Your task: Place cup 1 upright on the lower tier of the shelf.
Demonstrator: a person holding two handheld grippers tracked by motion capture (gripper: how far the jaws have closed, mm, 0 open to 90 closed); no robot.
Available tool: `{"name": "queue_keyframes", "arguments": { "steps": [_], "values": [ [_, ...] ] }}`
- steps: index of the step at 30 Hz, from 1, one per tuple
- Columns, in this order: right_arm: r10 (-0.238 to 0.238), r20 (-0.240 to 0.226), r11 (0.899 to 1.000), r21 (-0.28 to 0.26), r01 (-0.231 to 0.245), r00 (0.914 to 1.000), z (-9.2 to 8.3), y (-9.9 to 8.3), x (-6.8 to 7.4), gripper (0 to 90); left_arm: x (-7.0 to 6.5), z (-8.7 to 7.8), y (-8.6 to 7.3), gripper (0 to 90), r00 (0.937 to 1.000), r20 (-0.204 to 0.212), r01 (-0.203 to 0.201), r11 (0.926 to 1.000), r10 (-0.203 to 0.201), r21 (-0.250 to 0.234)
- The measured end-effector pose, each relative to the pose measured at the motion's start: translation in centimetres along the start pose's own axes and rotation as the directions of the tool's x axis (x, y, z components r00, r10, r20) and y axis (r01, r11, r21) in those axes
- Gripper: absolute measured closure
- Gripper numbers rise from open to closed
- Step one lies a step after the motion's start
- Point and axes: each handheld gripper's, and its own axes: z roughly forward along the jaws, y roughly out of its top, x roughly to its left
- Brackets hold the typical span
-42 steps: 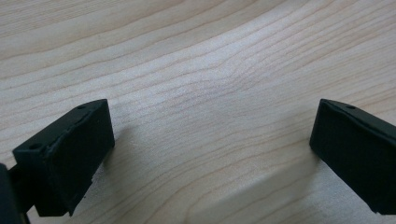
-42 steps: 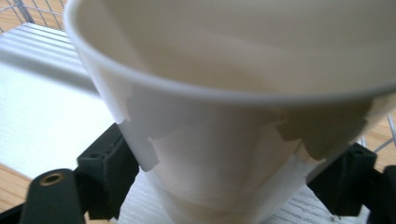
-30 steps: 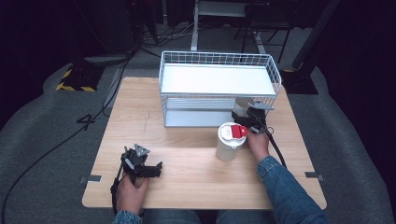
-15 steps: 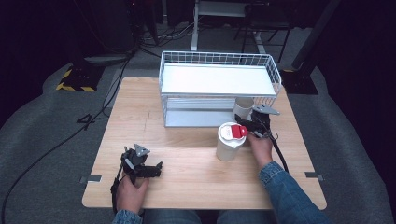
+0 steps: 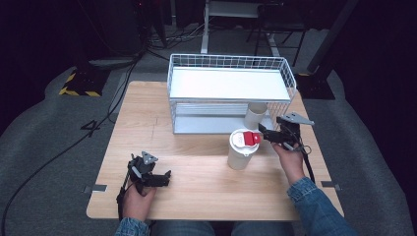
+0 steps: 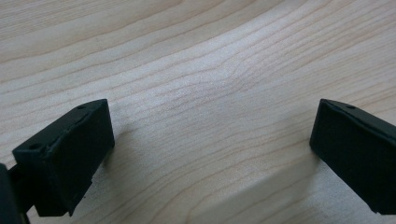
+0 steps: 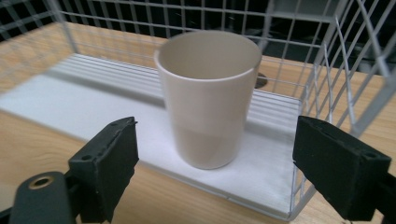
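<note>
The beige cup (image 7: 208, 98) is standing upright on the wire rack's (image 5: 231, 66) lower shelf, at its right end toward the surface's (image 5: 196, 172) right edge. The right hand-held gripper (image 7: 215, 172) is facing it, jaws apart and empty, so the cup is standing free. The left hand-held gripper (image 6: 210, 154) is idling open near the front-left corner.

The left gripper (image 6: 212, 140) looks down at a wooden table (image 6: 196, 70). The wood is light and pale, with thin brown lines running across it in long, soft curves. Two black jaws come up from the bottom, one at the left and one at the right. They stand far apart, with bare wood between them. The left jaw is a chunky black block with a small round hole near its top and another lower down. The right jaw also has a small hole near its top. Each jaw throws a soft grey shadow on the wood beside it.
</note>
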Motion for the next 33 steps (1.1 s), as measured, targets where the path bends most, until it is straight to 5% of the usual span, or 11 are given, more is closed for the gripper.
{"name": "queue_keyframes", "arguments": {
  "steps": [2,9,13,18,33],
  "values": [
    [0.004,-0.042,1.000,-0.018,-0.005,0.9991,-1.1,-0.1,-0.3,14.8,0.1,0.0,0.0,0.3,1.0000,0.004,-0.005,1.0000,0.005,0.000],
    [-0.015,-0.064,1.000,-0.004,0.015,0.9978,-3.9,0.0,-0.6,14.8,0.2,0.2,0.2,0.3,0.9998,0.016,-0.013,0.9999,0.013,0.000],
    [-0.063,-0.119,0.998,-0.011,0.062,0.9909,-5.7,-0.3,-0.7,14.8,0.2,0.3,0.4,0.3,0.9999,0.013,-0.012,0.9999,0.012,0.001],
    [-0.084,-0.129,0.996,0.023,0.088,0.9881,-7.6,-1.4,-1.0,14.8,0.0,0.5,0.6,0.3,1.0000,-0.001,0.003,1.0000,-0.003,-0.002],
    [-0.035,-0.131,0.997,0.060,0.043,0.9907,-10.5,-4.9,-2.2,15.0,-0.1,0.5,0.6,0.4,1.0000,-0.001,0.006,1.0000,-0.006,-0.002]
  ]
}}
